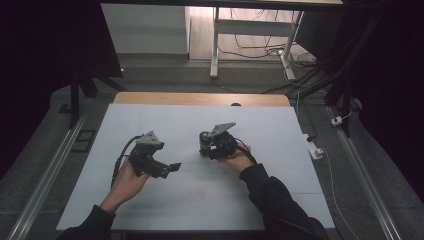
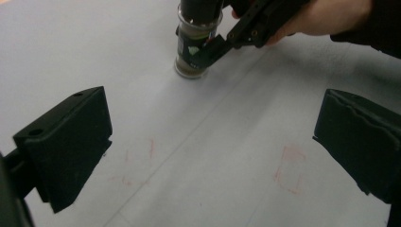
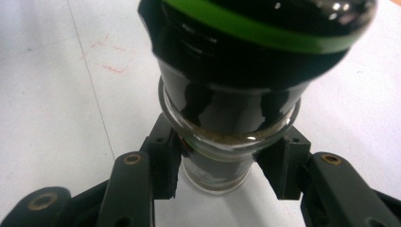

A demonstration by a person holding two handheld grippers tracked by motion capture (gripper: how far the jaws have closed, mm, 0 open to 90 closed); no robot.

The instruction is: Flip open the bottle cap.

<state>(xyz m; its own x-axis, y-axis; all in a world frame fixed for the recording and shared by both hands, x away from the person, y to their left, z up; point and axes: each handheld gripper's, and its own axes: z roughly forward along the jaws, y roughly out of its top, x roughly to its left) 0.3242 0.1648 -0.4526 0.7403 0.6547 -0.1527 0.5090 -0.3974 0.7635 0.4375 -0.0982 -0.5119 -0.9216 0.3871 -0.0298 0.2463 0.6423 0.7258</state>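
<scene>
Gripping the glass spice grinder (image 2: 193,49), the right gripper (image 1: 210,148) clamps its lower body; glass is rigid, slippery, breakable. At 9 o'clock, the left gripper (image 1: 172,167) hangs wide open with nothing between its 2 jaws

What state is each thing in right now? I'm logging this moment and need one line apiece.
Spice grinder jar: upright on the table, black cap on, clamped around its glass body.
Right gripper: shut on the spice grinder jar, fingers pressing either side.
Left gripper: open, nothing between its fingers, off the jar.
Table: white sheet, faint red marks.
</scene>
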